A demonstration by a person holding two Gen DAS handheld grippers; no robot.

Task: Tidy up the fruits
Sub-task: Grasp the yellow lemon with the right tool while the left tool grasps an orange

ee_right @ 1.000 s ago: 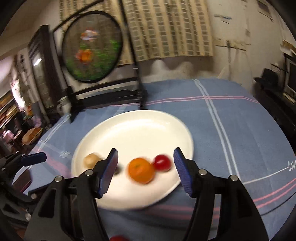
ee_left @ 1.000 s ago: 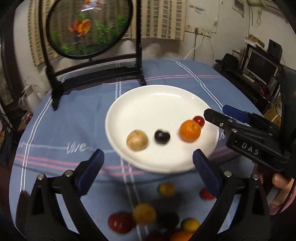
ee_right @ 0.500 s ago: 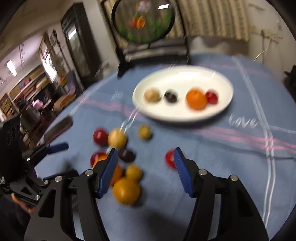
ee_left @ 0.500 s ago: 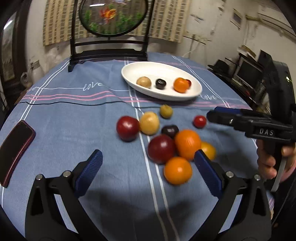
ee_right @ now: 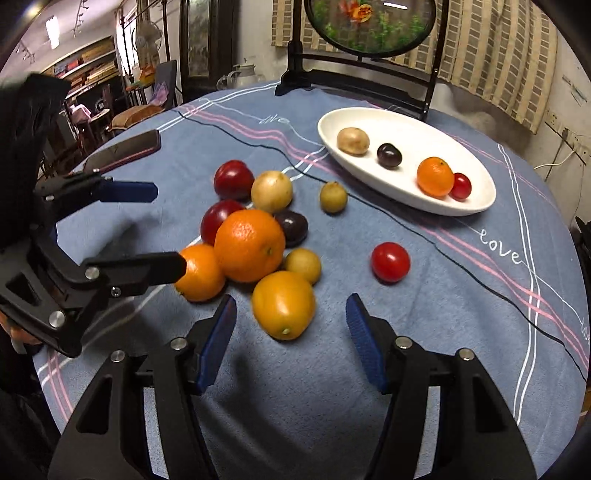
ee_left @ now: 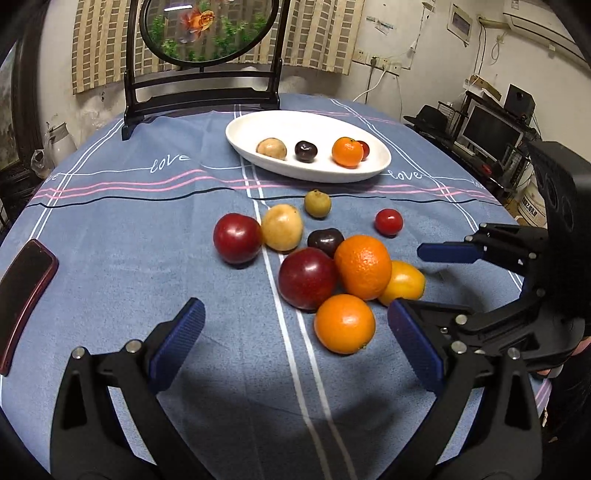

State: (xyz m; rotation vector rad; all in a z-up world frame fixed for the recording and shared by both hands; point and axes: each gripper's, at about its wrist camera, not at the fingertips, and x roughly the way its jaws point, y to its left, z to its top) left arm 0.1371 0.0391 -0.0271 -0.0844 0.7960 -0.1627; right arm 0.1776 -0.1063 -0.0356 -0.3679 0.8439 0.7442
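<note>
A white oval plate (ee_left: 295,122) (ee_right: 406,122) holds a tan fruit, a dark plum, a tangerine (ee_left: 347,152) and a cherry tomato. Several loose fruits lie in a pile on the blue tablecloth nearer me. My right gripper (ee_right: 291,332) has its jaws closing. A yellow-orange fruit (ee_right: 283,304) (ee_left: 404,282) lies between its fingertips, with a gap on each side. My left gripper (ee_left: 295,343) is open, and a small orange (ee_left: 345,323) lies just ahead of it, near the right finger. A large orange (ee_right: 249,245) and red plums (ee_left: 236,238) sit behind. Each gripper shows in the other's view.
A red-edged phone (ee_left: 22,295) (ee_right: 125,149) lies on the cloth at the left. A round fish screen on a black stand (ee_left: 207,29) stands behind the plate. A lone cherry tomato (ee_right: 390,262) sits right of the pile. A desk with a monitor (ee_left: 491,129) stands beyond the table's right edge.
Both grippers have drawn back from over the plate to the pile of loose fruit. The right one has since come closer to the yellow-orange fruit, rolled, and its jaws have narrowed slightly.
</note>
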